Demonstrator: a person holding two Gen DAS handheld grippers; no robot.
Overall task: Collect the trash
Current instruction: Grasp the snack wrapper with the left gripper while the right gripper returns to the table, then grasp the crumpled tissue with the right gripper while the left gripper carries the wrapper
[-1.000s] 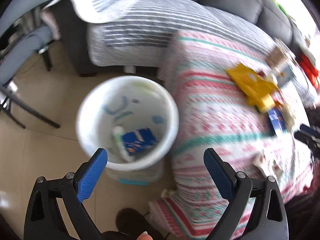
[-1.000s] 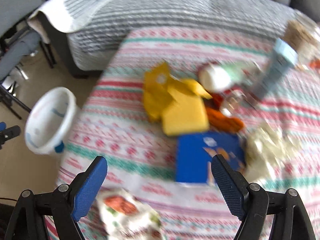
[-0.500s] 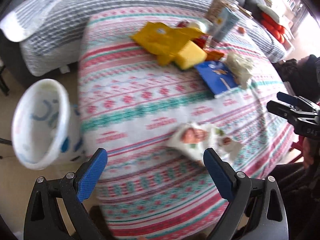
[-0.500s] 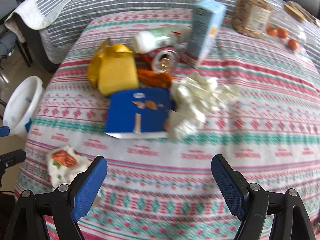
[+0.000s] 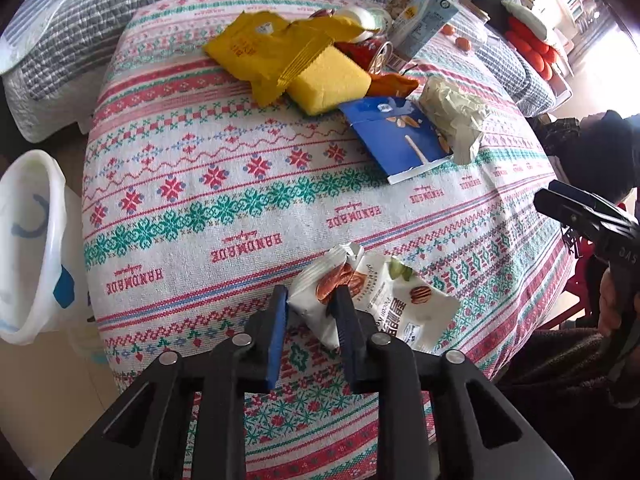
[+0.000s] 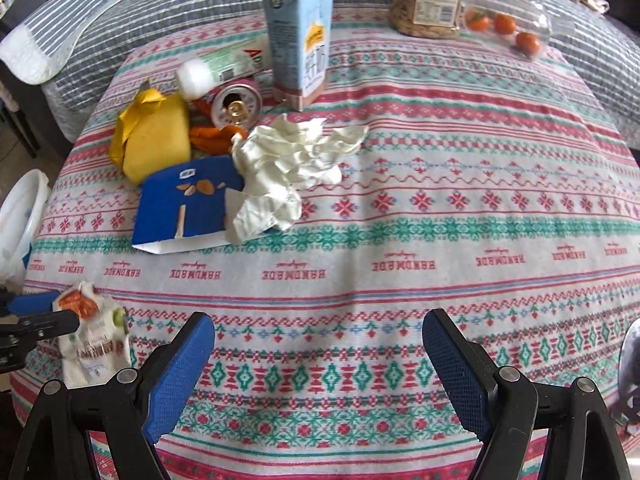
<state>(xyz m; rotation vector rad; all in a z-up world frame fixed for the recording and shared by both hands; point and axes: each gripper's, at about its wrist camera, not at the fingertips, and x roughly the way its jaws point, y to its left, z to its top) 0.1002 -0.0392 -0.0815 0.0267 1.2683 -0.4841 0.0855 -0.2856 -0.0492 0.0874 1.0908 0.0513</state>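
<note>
The step in hand is the pickup of one piece of trash: the left gripper [image 5: 310, 312] points steeply down at the near edge of the table [image 5: 240, 216] and its jaws are closing on a crumpled white snack wrapper [image 5: 372, 300], whose left end stands pinched up between the blue pads while the rest lies flat on the patterned cloth. The pads look to be pressing the wrapper's folded end already, though the grip is on thin, loose film and may be shallow. The right gripper [image 6: 318, 354] hovers over bare cloth with its fingers spread wide and nothing between them. Further back on the table lie a blue packet [image 6: 188, 204], a wad of crumpled paper [image 6: 288, 160], a yellow bag [image 5: 264, 48] and a tipped can [image 6: 236, 106], all apparently trash not yet collected; a milk carton [image 6: 300, 36] stands upright behind them. The white bin [image 5: 28, 248] stands off the table's left side, well apart from the wrapper. The next move, as I judge it, calls for a firm close, a lift clear of the cloth, and a carry left over the bin's mouth before release; the right gripper seems free to go for the paper wad or blue packet.
</note>
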